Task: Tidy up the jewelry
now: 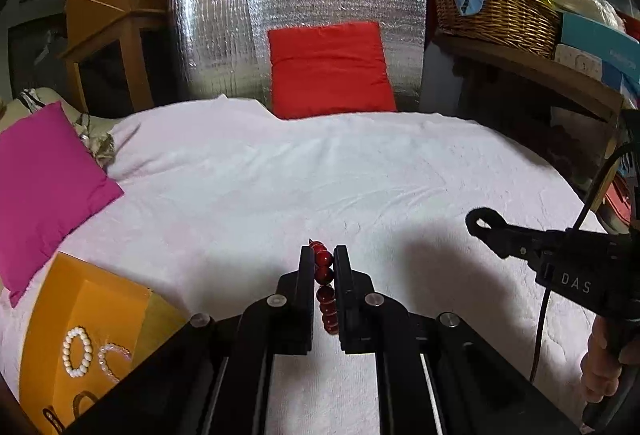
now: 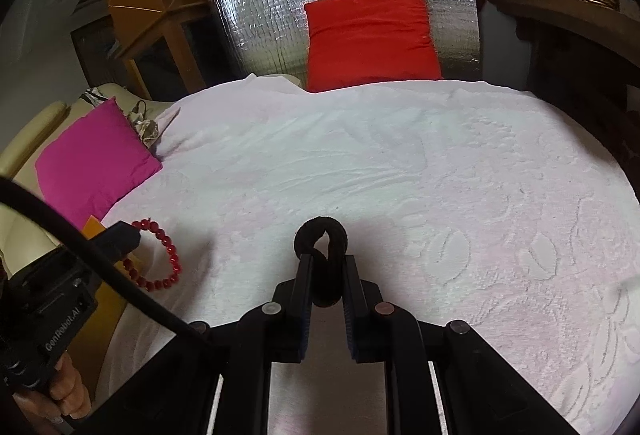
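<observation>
Above the near left part of the white cloth (image 1: 280, 175), the red bead bracelet (image 1: 324, 271) hangs clamped in the left gripper (image 1: 324, 255). The right gripper (image 2: 328, 259) clamps a black hair tie (image 2: 320, 235). A white bead bracelet (image 1: 77, 352) lies in the orange box (image 1: 100, 299) at the cloth's near left edge.

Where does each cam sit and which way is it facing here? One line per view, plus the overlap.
Left wrist: on the left gripper, looking down its fingers across the white bedspread; jaws shut on a red bead bracelet; the right gripper and a hand enter at right.
Right wrist: on the right gripper, same heading; jaws shut on a black hair tie; left gripper at left.
Shared: bedspread, red cushion, pink cushion, bracelet.
</observation>
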Demonstrator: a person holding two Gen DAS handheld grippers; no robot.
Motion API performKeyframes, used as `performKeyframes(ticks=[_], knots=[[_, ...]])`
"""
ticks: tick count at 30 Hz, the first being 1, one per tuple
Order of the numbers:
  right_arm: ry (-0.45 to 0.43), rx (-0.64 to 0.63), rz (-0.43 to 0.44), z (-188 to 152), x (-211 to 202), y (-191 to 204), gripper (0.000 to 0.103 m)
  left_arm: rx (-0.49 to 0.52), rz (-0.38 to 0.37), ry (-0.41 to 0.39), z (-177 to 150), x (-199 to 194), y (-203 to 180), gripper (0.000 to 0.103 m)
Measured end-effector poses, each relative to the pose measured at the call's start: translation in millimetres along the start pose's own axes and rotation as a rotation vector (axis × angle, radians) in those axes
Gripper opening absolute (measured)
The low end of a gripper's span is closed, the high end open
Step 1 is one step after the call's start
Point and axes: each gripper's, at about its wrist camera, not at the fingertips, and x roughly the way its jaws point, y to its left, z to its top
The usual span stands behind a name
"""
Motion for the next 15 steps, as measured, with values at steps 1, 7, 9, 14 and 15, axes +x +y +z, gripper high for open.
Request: performKeyframes(ticks=[1,7,9,14,15], knots=[[0.001,-0.002,-0.001,0,1,0,0.015,0.000,-0.014,0.019,-2,5,2,0.010],[0.030,0.012,-0.020,1,10,1,0.015,0.058,-0.045,0.235,-29,45,18,0.059],[0.031,0.019,-0.024,2,12,-1,0.015,0.090,-0.023,0.292,-40,56,23,0.060],[0.024,0.034,-0.031,5,12,-5,0.015,0.031,-0.036,0.364,-51,73,40,0.060],[0.026,0.040,-0.034,5,13,-7,0.015,0.002,-0.048,0.367,-50,75,42,0.060]])
